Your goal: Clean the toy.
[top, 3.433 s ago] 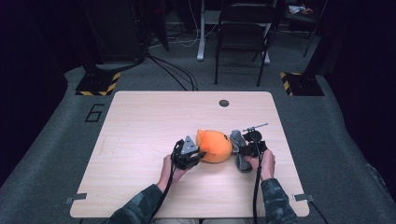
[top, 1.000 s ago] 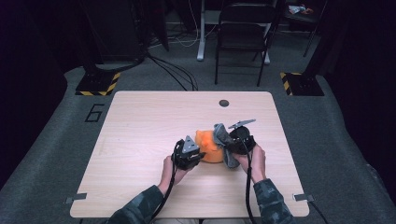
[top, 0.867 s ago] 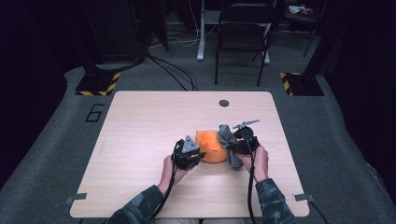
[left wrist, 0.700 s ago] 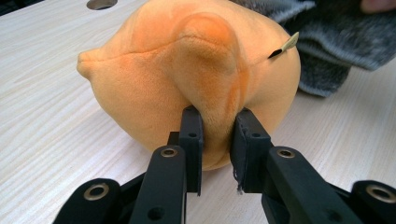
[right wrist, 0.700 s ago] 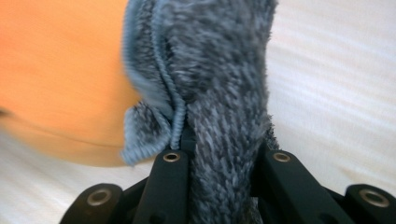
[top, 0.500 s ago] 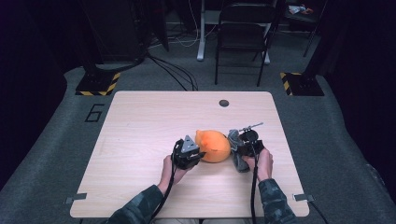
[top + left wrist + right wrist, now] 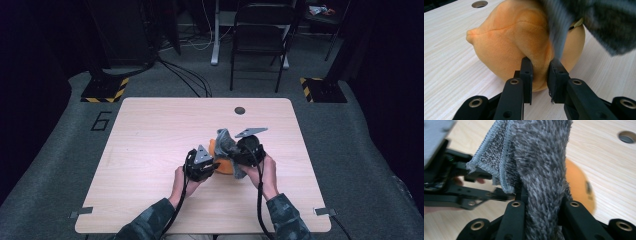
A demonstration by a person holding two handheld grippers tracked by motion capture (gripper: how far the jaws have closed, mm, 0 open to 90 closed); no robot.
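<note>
Orange plush toy point(image 7: 524, 47) rests on the tabletop point(image 7: 150, 145), pinched by the left gripper point(image 7: 539, 75); right gripper point(image 7: 541, 205) jaws clamp a grey cloth point(image 7: 536, 160) draped against it, near a cable hole point(image 7: 240, 110).

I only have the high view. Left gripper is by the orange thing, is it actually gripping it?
Observer: Yes. In the left gripper view, the left gripper pinches a fold of the orange plush toy.
Operator: And the grey thing at the right gripper?
Observer: A fluffy grey cloth with a stitched hem, clamped in the right gripper.
Operator: Is the cloth on the toy?
Observer: It hangs across the toy's upper right side in the left gripper view.
</note>
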